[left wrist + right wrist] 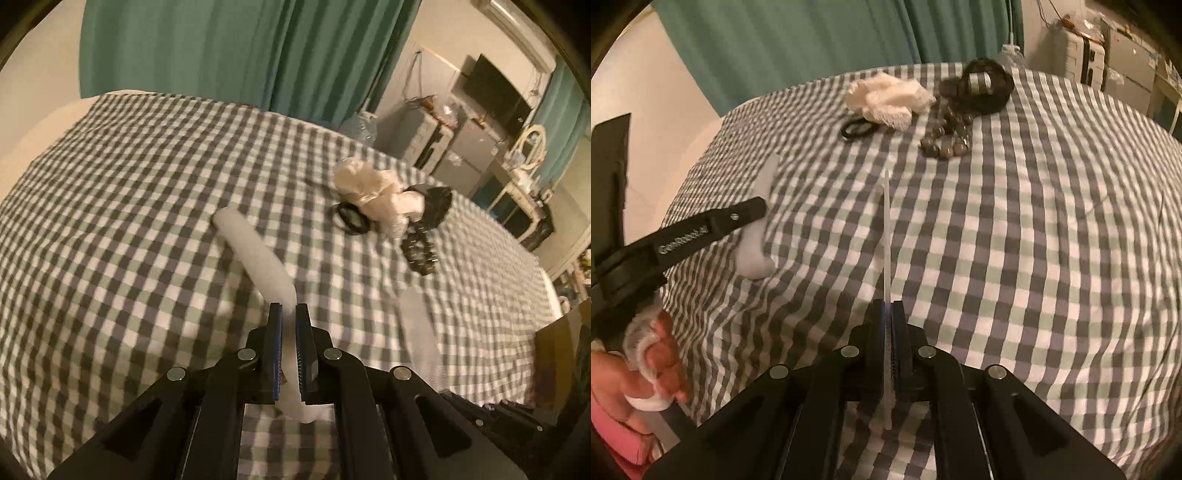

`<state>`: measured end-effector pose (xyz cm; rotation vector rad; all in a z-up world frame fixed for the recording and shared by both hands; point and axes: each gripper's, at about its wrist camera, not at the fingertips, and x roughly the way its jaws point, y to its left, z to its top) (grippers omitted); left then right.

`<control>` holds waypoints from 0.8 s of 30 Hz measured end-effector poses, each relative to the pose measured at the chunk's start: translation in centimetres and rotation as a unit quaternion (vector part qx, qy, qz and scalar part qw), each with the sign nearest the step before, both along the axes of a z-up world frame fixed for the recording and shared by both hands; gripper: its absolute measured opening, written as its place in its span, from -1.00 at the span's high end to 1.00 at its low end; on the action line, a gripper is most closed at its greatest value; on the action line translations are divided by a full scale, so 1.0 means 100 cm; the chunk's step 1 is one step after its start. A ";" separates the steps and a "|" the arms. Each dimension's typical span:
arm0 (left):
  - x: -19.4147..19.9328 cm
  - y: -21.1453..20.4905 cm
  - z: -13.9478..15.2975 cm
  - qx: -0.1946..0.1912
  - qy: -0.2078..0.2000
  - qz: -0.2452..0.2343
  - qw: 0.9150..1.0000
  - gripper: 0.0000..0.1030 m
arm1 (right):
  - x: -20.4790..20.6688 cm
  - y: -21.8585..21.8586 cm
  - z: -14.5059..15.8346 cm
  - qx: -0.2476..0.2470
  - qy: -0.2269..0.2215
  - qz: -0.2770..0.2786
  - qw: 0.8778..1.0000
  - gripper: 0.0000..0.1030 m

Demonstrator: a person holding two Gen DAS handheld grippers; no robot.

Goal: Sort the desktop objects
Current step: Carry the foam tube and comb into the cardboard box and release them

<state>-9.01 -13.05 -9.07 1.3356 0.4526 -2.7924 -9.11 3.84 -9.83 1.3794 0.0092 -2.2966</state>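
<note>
A person's hand (661, 365), with white tape or bandage around the fingers, holds the left gripper (289, 314) low at the left side. This gripper is pinched tight on a soft white foam tube (258, 254). The tube sticks out past the fingers and bends over the checked tablecloth (129, 184), so it is lifted clear and can be carried without dragging.

Next to the right is the right gripper (887, 306). Its jaws are squeezed together on a thin white strip (886, 229), maybe a plastic stick or a flat sheet seen from its edge; the picture is too blurry to be sure. The strip points straight out ahead, above the cloth.

Farther back, near the far edge of the table, the other things sit close together in one little group. From the left there is a black hair tie (857, 128), then a fluffy white cloth (890, 98), then a string of brown beads (947, 138), and a black pouch-like thing (988, 86) at the right. They look gathered there on purpose, like a pile for sorted things. The two white things are probably being taken to join them or to make their own pile.
</note>
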 end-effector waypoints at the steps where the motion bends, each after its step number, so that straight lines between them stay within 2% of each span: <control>1: 0.004 0.003 0.006 0.000 0.011 -0.004 1.000 0.89 | 0.002 0.002 0.007 -0.001 0.012 -0.002 1.000 0.94; 7: 0.025 0.035 0.044 0.006 0.051 -0.039 0.998 0.89 | 0.008 0.030 0.044 -0.041 0.038 -0.030 0.998 0.94; 10: 0.038 0.058 0.059 0.006 0.059 -0.060 0.996 0.88 | 0.017 0.051 0.065 -0.061 0.049 -0.047 0.996 0.94; 15: 0.057 0.113 0.086 0.034 0.062 -0.114 0.991 0.89 | 0.035 0.095 0.100 -0.073 0.080 -0.082 0.991 0.95; 19: 0.070 0.180 0.119 0.023 0.087 -0.175 0.981 0.88 | 0.056 0.150 0.133 -0.081 0.113 -0.128 0.982 0.95; 24: 0.081 0.272 0.171 0.046 0.123 -0.260 0.957 0.88 | 0.078 0.229 0.172 -0.072 0.153 -0.191 0.967 0.95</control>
